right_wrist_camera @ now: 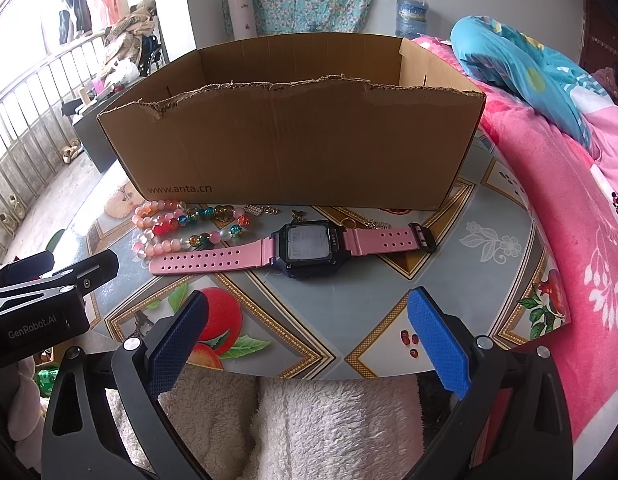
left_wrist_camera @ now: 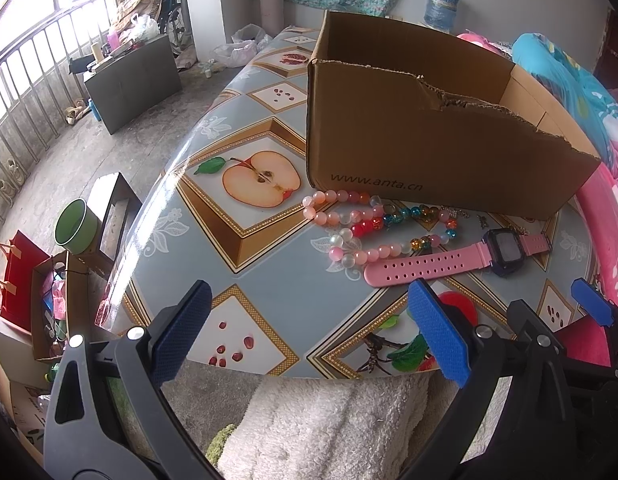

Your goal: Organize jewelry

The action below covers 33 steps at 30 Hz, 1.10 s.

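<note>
Lying before cardboard box [right_wrist_camera: 293, 152]: pink watch [right_wrist_camera: 305, 246], bead bracelets [right_wrist_camera: 181, 224].

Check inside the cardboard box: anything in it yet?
Only bare inner walls of the box show. Its torn front wall hides the floor in both views, so contents cannot be told. The watch and beads lie outside, in front.

A table [right_wrist_camera: 489, 240] covered with a glossy cloth printed with fruit panels carries everything. An open cardboard box [right_wrist_camera: 293, 144] with a torn rim is set on its far part. Just in front of the box, small metal trinkets [right_wrist_camera: 265, 210] are scattered; a bead string [right_wrist_camera: 181, 226] is laid at the left, and a pink-strapped watch [right_wrist_camera: 305, 246] is laid flat nearer.
</note>
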Motion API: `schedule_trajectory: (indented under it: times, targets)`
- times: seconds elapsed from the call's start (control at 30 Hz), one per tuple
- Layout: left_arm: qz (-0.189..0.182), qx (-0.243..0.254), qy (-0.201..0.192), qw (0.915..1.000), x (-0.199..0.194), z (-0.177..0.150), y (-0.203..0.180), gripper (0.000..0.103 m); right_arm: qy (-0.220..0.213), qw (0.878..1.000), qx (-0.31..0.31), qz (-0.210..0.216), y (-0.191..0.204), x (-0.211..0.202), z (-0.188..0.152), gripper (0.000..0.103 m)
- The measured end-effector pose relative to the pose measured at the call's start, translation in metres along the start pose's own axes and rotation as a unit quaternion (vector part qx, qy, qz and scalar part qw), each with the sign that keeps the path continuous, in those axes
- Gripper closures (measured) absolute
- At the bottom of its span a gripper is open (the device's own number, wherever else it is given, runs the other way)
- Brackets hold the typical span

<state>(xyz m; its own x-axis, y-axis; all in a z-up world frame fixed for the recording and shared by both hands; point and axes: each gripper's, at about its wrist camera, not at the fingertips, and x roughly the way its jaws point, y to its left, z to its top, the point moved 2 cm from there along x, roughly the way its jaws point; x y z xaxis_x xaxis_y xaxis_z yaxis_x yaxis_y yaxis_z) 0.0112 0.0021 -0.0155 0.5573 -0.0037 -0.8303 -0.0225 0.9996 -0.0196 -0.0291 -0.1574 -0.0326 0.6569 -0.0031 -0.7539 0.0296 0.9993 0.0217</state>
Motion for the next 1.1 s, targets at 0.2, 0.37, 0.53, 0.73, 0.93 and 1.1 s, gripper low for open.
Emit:
schedule_trajectory:
  times: [0.2,0.37,0.53,0.73,0.93,1.1]
  targets:
    - [0.000,0.000,0.000,1.0000,-0.0006,0.0004,0.0006,0.008,0.000,1.000,0.000,0.000,0.0003,-0.0002,0.0000,0.006]
    - [0.001,-0.001,-0.003,1.0000,-0.0016,0.0013,0.0013,0.008,0.000,1.000,0.000,0.000,0.0005,-0.0003,-0.0002,0.006]
    - [0.001,-0.001,-0.003,1.0000,-0.0017,0.0012,0.0013,0.008,-0.001,1.000,0.000,0.000,0.0003,-0.0004,0.0001,0.006]
    - [0.001,-0.001,-0.003,1.0000,-0.0017,0.0012,0.0013,0.008,-0.001,1.000,0.000,-0.001,0.0007,-0.0010,-0.0002,0.006]
    - [0.001,-0.001,-0.003,1.0000,-0.0017,0.0012,0.0013,0.008,-0.002,1.000,0.000,-0.002,-0.0006,-0.0022,0.0023,0.006]
    - [0.001,-0.001,-0.003,1.0000,-0.0018,0.0013,0.0014,0.008,-0.003,1.000,0.001,-0.003,-0.0023,-0.0039,0.0037,0.006]
